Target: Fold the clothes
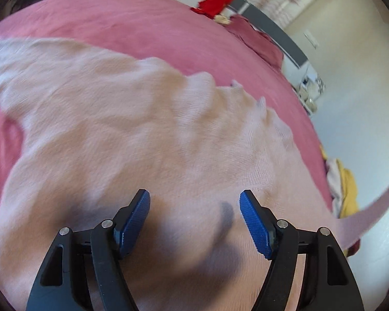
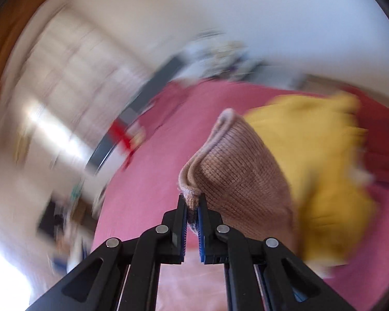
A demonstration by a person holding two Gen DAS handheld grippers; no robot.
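Note:
A pale pink knit sweater (image 1: 122,134) lies spread and rumpled on a pink bedspread (image 1: 132,26). My left gripper (image 1: 194,202) is open just above the sweater's body, holding nothing. My right gripper (image 2: 192,202) is shut on a ribbed edge of the same pink sweater (image 2: 230,160) and holds it lifted off the bed. In the left wrist view a strip of the sweater (image 1: 370,215) stretches off to the right, up to the other gripper at the frame edge. The right wrist view is blurred by motion.
A yellow garment (image 2: 319,160) lies on the bed beyond the held edge; it also shows in the left wrist view (image 1: 347,189) at the bed's right side. A red cloth (image 1: 217,1) and a dark red garment (image 1: 259,41) lie near the grey headboard (image 1: 272,23).

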